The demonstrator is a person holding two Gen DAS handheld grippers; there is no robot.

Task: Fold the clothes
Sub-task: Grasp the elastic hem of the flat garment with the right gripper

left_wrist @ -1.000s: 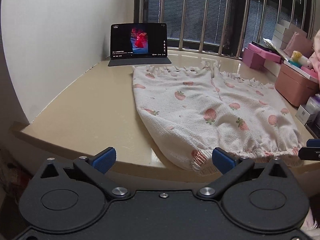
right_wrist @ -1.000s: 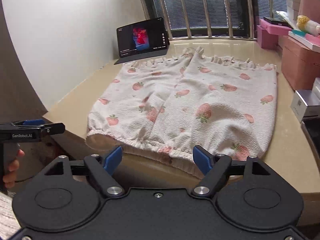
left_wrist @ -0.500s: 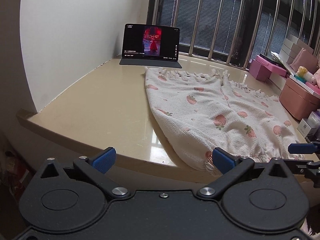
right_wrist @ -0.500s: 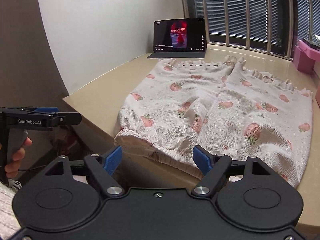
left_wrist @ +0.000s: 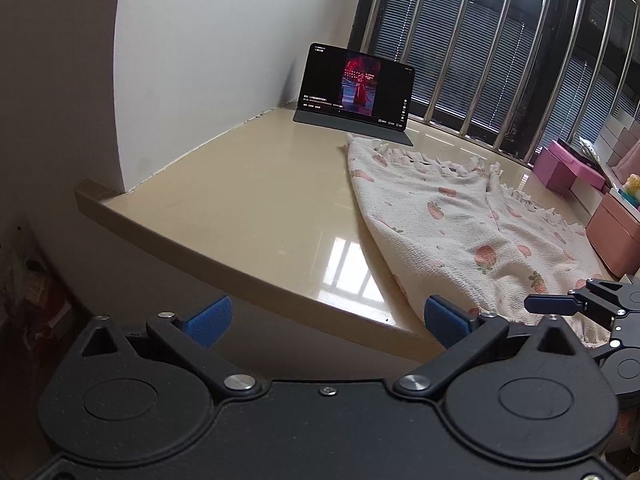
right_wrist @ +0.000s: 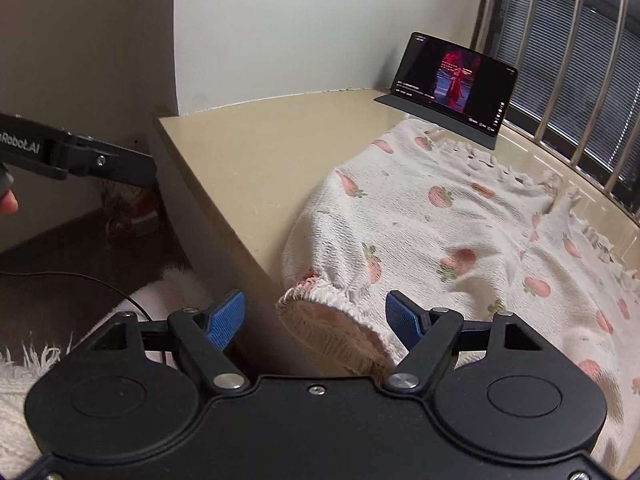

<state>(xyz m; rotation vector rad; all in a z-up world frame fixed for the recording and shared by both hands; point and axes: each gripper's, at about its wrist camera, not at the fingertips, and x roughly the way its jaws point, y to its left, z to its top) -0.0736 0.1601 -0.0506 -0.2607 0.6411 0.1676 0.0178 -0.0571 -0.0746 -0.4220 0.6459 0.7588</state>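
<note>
White shorts with a strawberry print (left_wrist: 460,224) (right_wrist: 452,232) lie flat on the beige ledge (left_wrist: 248,200), elastic waistband at the near edge and frilled leg hems toward the window. My left gripper (left_wrist: 326,318) is open, held off the ledge's front edge, left of the waistband corner. My right gripper (right_wrist: 316,314) is open too, and the left end of the waistband (right_wrist: 320,300) sits between its blue pads without being pinched. The right gripper's fingers (left_wrist: 552,305) show at the right of the left wrist view.
A tablet (left_wrist: 356,88) playing a video stands at the back of the ledge. Pink boxes (left_wrist: 568,168) line the right side. Metal window bars (left_wrist: 472,52) run behind. A white fluffy rug (right_wrist: 36,364) and a cable lie on the floor below.
Both grippers have swung left and come closer to the ledge. The right one has moved in on the waistband's left end, which now lies between its pads.
</note>
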